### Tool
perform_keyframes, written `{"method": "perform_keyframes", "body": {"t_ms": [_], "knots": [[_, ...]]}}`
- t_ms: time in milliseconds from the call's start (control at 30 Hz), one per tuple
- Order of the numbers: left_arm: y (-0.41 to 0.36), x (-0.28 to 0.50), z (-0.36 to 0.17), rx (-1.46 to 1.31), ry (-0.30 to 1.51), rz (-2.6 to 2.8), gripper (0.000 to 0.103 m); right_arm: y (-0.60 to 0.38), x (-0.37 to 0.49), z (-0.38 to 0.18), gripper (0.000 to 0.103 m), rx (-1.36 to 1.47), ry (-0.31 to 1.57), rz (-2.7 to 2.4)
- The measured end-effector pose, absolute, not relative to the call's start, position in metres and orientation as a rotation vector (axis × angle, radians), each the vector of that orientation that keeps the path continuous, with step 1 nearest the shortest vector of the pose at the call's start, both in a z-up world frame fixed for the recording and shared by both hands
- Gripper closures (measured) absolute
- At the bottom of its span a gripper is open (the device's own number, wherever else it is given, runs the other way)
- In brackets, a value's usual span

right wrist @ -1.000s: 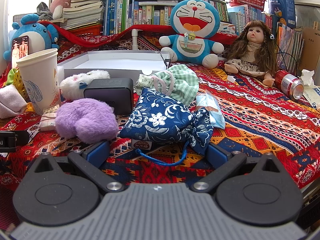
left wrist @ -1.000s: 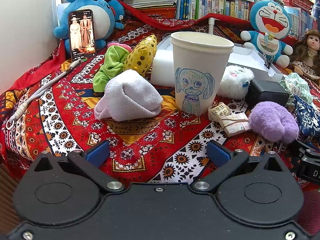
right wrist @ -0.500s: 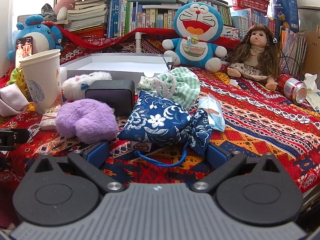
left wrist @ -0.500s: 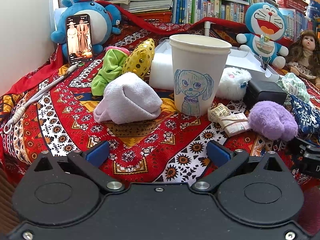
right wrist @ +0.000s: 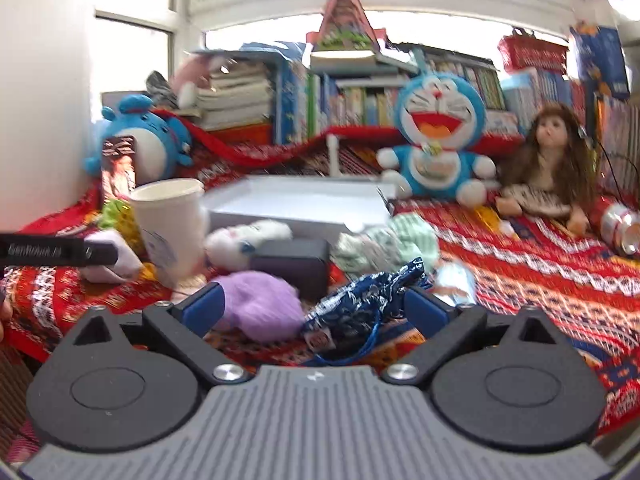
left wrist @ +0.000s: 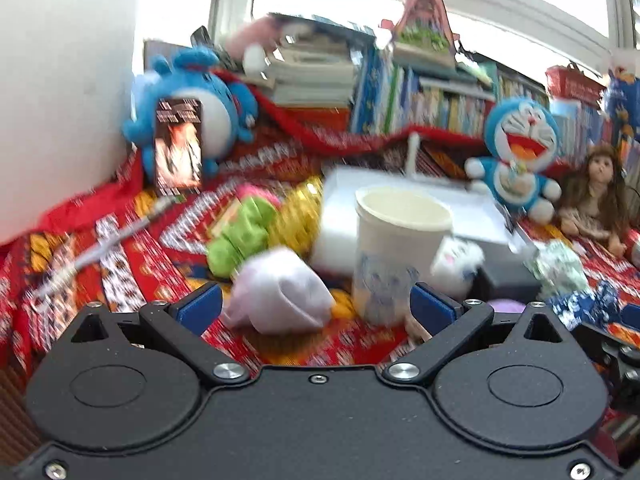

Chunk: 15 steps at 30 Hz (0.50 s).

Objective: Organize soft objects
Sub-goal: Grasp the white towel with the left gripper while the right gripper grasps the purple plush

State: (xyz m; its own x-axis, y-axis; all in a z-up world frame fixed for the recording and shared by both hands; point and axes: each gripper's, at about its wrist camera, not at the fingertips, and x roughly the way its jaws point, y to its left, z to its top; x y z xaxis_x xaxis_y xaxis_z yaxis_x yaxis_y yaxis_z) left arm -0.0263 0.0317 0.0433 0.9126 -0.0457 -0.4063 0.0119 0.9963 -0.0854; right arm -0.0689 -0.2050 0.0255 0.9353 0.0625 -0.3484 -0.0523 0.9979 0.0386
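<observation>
Left wrist view, blurred: the left gripper [left wrist: 316,306] stood open with nothing between its jaws. Past its tips lay a pale folded cloth [left wrist: 280,290] on the patterned blanket [left wrist: 120,264], with a paper cup [left wrist: 394,252] just beside it to the right. A green cloth [left wrist: 240,236] lay farther back, near a white tray [left wrist: 400,200].

Right wrist view: the right gripper [right wrist: 312,306] was wide, its jaws closing, pads not pressing anything. A blue floral pouch [right wrist: 360,304] and a purple plush [right wrist: 260,304] lay just ahead of its tips, touching each other. A green checked pouch [right wrist: 392,242] sat behind them.
</observation>
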Motion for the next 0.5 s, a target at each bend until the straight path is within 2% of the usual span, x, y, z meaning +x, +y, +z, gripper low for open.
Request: {"method": "perform_keyframes", "body": {"t_ms": [267,500], "knots": [[0.051,-0.004,0.037,-0.085,0.462,0.036,0.003,-0.187,-0.067,0.031,0.011,-0.047,0.279,0.081],[0.056,0.008,0.021,-0.091,0.510,0.052,0.004,-0.192,-0.058,0.019,0.011,-0.005,0.371,0.105]]}}
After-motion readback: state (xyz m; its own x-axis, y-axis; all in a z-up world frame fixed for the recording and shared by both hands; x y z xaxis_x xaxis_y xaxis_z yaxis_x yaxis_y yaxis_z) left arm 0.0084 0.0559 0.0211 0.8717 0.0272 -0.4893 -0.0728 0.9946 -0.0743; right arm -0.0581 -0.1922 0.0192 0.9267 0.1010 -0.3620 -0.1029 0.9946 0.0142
